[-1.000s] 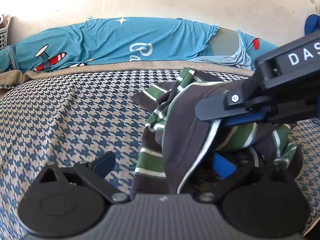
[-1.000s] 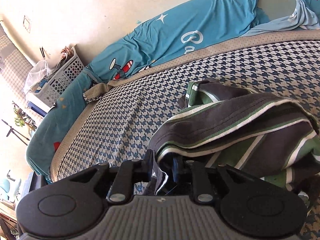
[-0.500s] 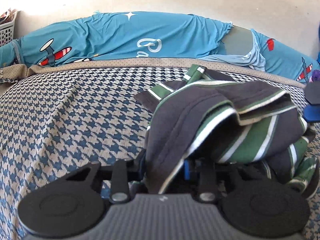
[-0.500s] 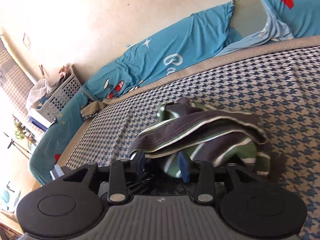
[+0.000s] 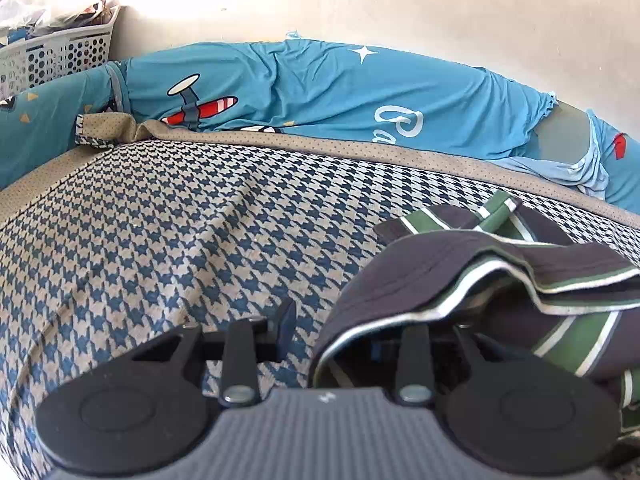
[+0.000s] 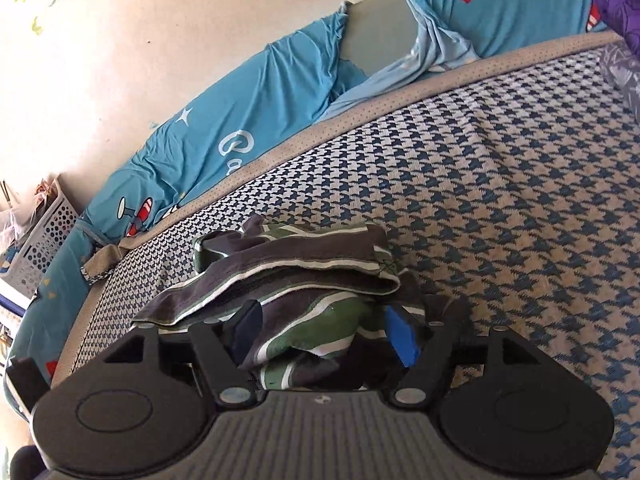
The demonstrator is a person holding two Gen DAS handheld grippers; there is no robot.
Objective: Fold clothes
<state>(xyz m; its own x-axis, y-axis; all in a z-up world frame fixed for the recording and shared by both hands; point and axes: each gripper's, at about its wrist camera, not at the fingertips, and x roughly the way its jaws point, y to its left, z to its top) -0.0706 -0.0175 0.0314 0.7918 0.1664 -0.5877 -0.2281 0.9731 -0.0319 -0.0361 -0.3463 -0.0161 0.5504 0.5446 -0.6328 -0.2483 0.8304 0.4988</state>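
Left gripper (image 5: 332, 340): jaws partly apart. Left pad bare over the bedspread; the right one is buried under the edge of the shirt (image 5: 500, 292), so I cannot tell whether cloth is pinched.

Right gripper (image 6: 326, 334): jaws wide apart, straddling a green-striped bulge of the shirt (image 6: 296, 276). Pads not pressing; nothing held.

Shirt: dark grey with green and white stripes, bunched in loose layers on the bed (image 5: 168, 240), near edge against both grippers. Hem band lies across the top of the heap.

Step, as judged: folds stacked but untidy; the bundle is being released or re-gripped. Next move likely calls for a fresh grip on one clean edge, not the whole heap, then flattening. Risk: layers slide apart if lifted by the bulge.

Surface: blue-and-beige houndstooth bedspread, beige border at the far edge.

Beyond: blue cover (image 5: 340, 104) with aeroplane print along the wall (image 5: 360, 4). White perforated basket (image 5: 60, 56) far left. Purple cloth (image 6: 624, 8) far right.
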